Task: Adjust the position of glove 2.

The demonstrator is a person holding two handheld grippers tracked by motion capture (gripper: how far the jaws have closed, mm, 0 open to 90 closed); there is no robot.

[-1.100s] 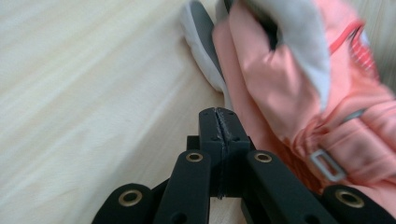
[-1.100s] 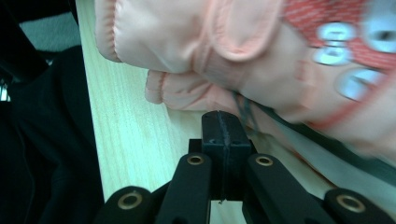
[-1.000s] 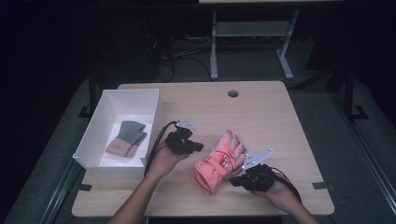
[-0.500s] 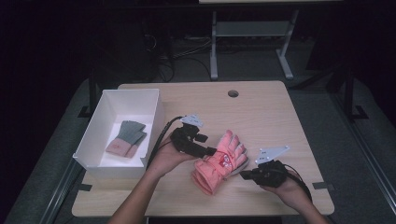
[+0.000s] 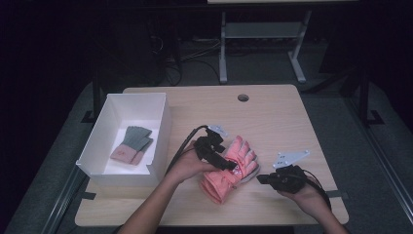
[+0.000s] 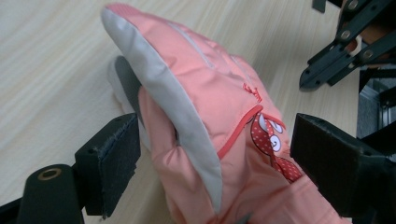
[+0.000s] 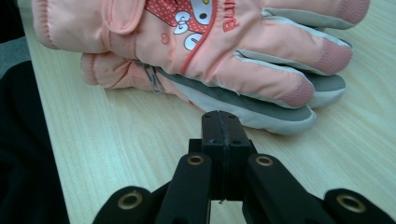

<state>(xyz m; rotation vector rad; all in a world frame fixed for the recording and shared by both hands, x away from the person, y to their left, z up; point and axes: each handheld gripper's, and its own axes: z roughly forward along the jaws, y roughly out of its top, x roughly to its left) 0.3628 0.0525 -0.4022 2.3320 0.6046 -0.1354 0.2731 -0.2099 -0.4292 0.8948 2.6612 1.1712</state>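
The pink gloves [image 5: 229, 170] lie stacked on the wooden table [image 5: 272, 117], right of the white box [image 5: 124, 139]. The left gripper [image 6: 212, 154] has just been opening, its jaws wide astride the gloves, pads clear. The right gripper [image 7: 226, 122] sits pressed closed and empty just beside them

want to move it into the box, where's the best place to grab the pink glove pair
Probably the middle of the pink glove pair, across its thickness, from the left gripper's side. The stack lies flat on the table; the open jaws straddle it there, so one pinch should catch both gloves.
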